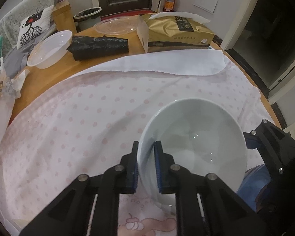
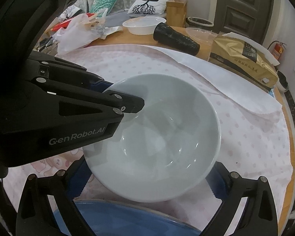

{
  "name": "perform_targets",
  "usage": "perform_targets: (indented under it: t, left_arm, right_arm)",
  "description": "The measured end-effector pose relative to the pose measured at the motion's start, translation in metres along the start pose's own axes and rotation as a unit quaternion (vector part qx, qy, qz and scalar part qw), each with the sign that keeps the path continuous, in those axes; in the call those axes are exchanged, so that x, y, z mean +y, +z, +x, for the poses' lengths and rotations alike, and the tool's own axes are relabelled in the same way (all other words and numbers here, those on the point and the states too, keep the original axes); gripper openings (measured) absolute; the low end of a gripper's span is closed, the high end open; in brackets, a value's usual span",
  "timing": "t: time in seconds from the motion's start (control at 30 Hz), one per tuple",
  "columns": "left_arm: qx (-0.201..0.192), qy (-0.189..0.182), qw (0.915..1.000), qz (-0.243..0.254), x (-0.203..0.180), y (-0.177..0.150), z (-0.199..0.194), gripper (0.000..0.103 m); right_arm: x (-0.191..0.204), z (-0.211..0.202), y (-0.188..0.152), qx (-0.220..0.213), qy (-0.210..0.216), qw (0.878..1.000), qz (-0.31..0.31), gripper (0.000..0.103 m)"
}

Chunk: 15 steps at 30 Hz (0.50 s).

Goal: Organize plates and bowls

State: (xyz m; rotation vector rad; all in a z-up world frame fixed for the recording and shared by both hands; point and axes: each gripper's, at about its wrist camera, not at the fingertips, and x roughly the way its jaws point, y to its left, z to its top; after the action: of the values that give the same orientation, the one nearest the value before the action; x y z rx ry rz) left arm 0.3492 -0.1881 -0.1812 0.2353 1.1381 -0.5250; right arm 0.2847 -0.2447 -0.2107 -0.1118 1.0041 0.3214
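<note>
Black linkage arms fill the bottom of the left wrist view, and the left gripper [image 1: 146, 167] is clamped on the near rim of the bowl [image 1: 196, 143], one blue pad inside the wall and one outside. It looks tipped a bit toward the camera over the pink dotted cloth [image 1: 78, 122], though whether its base touches the cloth can't be told from here. Off at the right edge the right gripper [image 1: 265, 143] sits beside the bowl, with something blue under it. Further back are a plastic bowl [image 1: 51, 47], a tissue box [image 1: 177, 33] and a clear lid [image 1: 116, 25]. Over in the right wrist view, the right gripper [image 2: 147, 179] has its fingers spread wide around the bowl [image 2: 157, 137], not visibly gripping anything, and a blue plate [image 2: 127, 220] lies right under the camera. The left gripper [image 2: 127, 106] comes in from the left, pinching the rim. Probably the bowl is headed onto that plate, so best bet is keeping the pinch firm since a rim grip on glazed ceramic can slip, leveling it out, and lowering slowly onto the middle of the plate.
</note>
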Motion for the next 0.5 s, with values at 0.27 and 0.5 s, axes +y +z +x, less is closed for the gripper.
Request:
perform_targets:
  t: [0.27,0.5]
  left_arm:
    - [-0.014,0.001,0.9999,0.008,-0.004,-0.007,-0.016,0.011]
    - [-0.026,0.007,0.9996,0.008,0.000,-0.014,-0.036,0.011]
  right_arm:
    - [0.006,-0.007,-0.002,-0.009,0.005,1.000,0.012,0.098]
    - [0.021,-0.021,0.000,-0.021,-0.004,1.000,-0.002,0.098]
